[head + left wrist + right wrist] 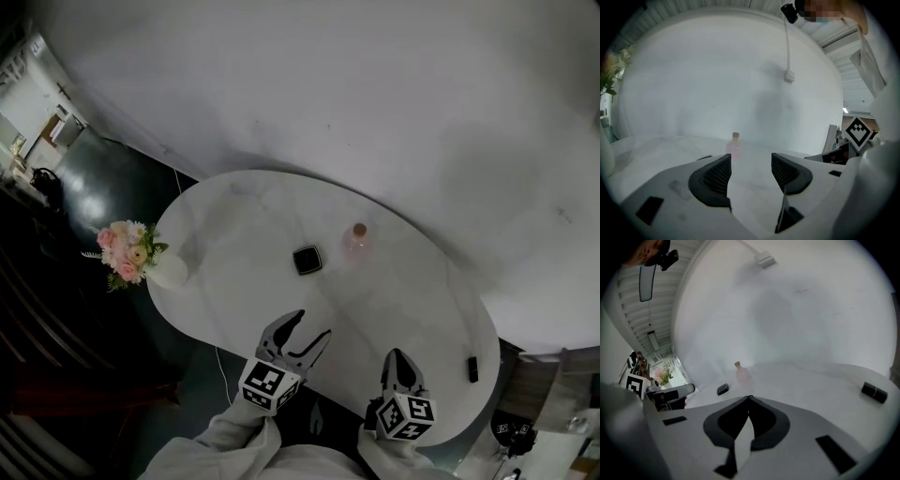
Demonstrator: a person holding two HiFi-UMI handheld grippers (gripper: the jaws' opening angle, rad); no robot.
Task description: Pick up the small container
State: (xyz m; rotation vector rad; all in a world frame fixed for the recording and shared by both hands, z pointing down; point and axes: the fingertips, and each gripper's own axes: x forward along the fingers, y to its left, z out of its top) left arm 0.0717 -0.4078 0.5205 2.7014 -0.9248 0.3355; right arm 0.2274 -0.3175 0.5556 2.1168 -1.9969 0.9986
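Note:
A small black square container [307, 260] lies flat near the middle of the white oval table [244, 216]; it also shows in the right gripper view as the container [723, 389]. A small pink bottle [356, 240] with a tan cap stands just right of it, seen ahead as the bottle [734, 145] and the bottle [741, 372]. My left gripper [311, 326] is open with nothing between its jaws, short of the container at the table's near side. My right gripper [400, 357] is shut and empty, near the front edge.
A white vase with pink flowers [131, 253] stands at the table's left edge. A small black object [472, 368] lies near the right edge, seen also as the black object [873, 392]. A white wall rises behind the table; dark floor lies to the left.

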